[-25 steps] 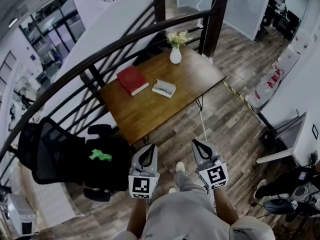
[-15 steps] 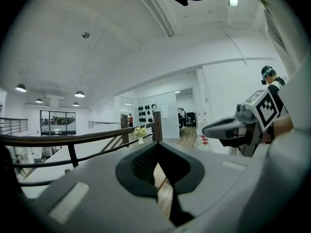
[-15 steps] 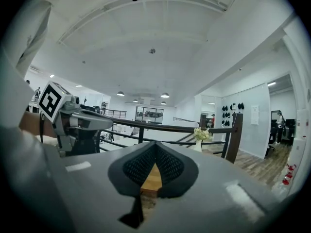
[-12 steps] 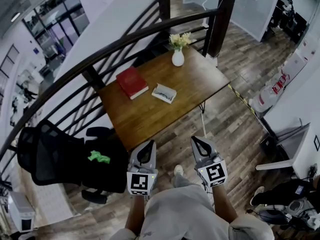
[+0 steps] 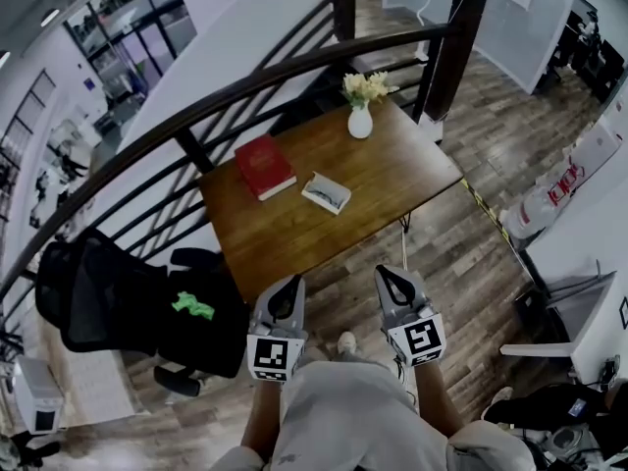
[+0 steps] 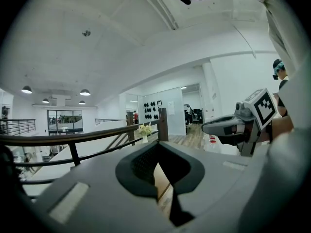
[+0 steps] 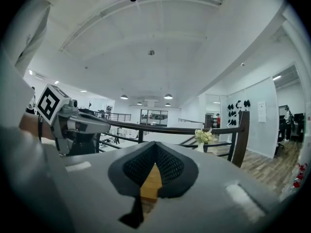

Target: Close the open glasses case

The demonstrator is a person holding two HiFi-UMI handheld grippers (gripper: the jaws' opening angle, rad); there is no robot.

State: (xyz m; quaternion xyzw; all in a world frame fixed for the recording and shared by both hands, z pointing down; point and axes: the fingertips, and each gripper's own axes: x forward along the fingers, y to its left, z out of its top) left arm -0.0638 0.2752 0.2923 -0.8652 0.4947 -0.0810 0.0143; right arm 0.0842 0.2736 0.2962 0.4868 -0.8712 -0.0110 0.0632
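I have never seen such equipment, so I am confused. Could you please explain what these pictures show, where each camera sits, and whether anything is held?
There is no robot: a person holds a tool with a two-fingered claw in each hand. The head view comes from a camera on the person's head, looking down at the left claw and right claw. The two gripper views come from cameras riding on each tool. Ahead stands a wooden table with a red book, a glasses case that looks open, and a white vase of flowers. Both claws are shut and hold nothing.
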